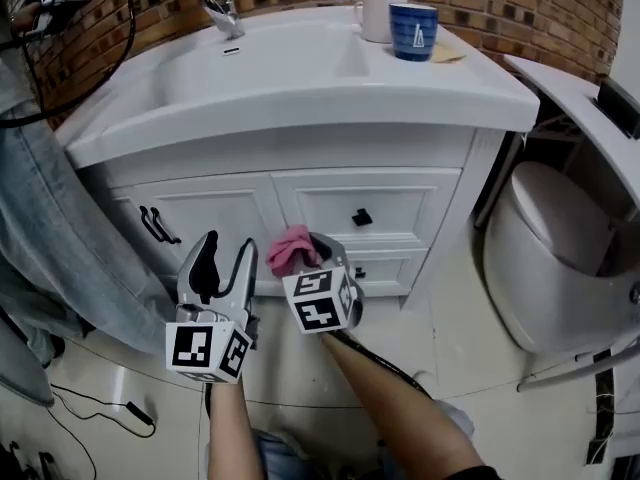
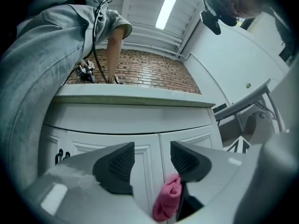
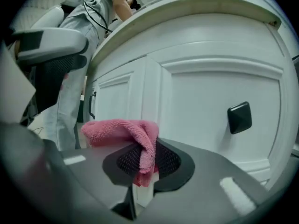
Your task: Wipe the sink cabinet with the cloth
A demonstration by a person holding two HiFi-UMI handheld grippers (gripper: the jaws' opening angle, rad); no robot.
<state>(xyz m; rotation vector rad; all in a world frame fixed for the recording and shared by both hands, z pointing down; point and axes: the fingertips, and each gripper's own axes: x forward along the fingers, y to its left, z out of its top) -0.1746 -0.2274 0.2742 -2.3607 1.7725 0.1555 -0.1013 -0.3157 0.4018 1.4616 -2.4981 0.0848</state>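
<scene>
The right gripper [image 3: 145,160] clamps the pink cloth [image 3: 122,129] close before the cabinet [image 3: 201,97]; the left gripper [image 2: 150,158] hangs parted and empty; wiping seems barely begun, though contact is unclear; nearly all the front is left to do.

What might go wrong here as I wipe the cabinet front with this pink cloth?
1. The right gripper pinches only a narrow fold of the pink cloth; rubbing the cabinet front may drag it out.
2. The black drawer knob sticks out nearby and could snag the cloth or a jaw.
3. The open, empty left gripper hangs close beside the right one, so they might collide.
</scene>
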